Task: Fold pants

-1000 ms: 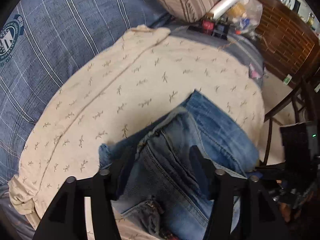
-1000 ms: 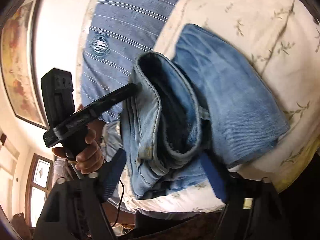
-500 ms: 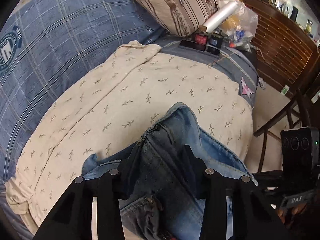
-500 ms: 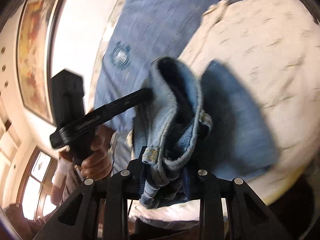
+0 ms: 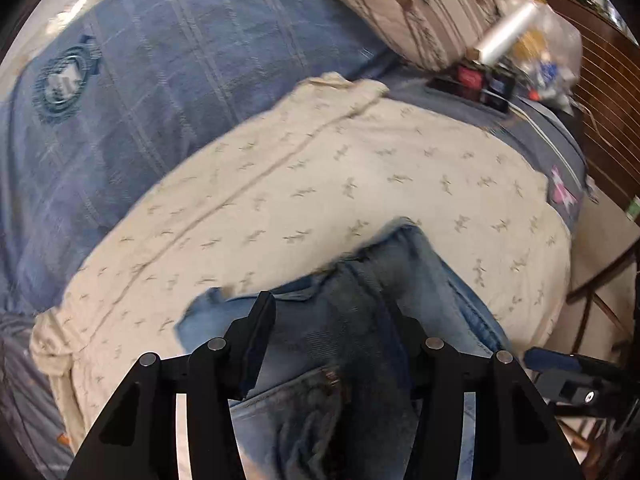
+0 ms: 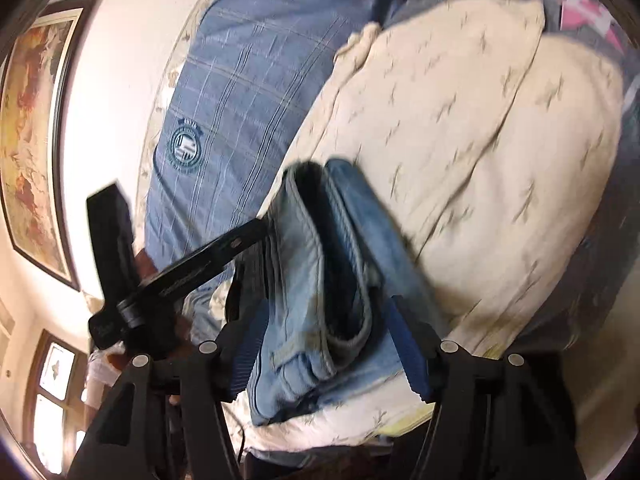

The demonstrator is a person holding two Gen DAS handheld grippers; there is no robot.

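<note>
Folded blue jeans (image 5: 400, 280) lie in a thick bundle on a cream leaf-print cushion (image 5: 320, 184). In the left wrist view my left gripper (image 5: 332, 308) straddles the bundle near its pocket; its jaws are opening, with denim between them and covering the right finger. In the right wrist view the jeans (image 6: 320, 280) show their stacked edges between the blue pads of my right gripper (image 6: 324, 300), whose jaws are also opening and stand just off the cloth. The left gripper (image 6: 208, 256), held by a hand, reaches the bundle's left edge there.
A blue checked pillow (image 5: 160, 80) with a round badge lies behind the cushion, a striped pillow (image 5: 420, 4) further back. Small items and a plastic bag (image 5: 532, 48) sit at the far right. A wooden chair (image 5: 600, 292) stands on the right. A framed picture (image 6: 32, 140) hangs on the wall.
Both grippers closed on the jeans bundle half a second ago and have since widened again. Both views have shifted a little, with the bundle staying between the fingers.
</note>
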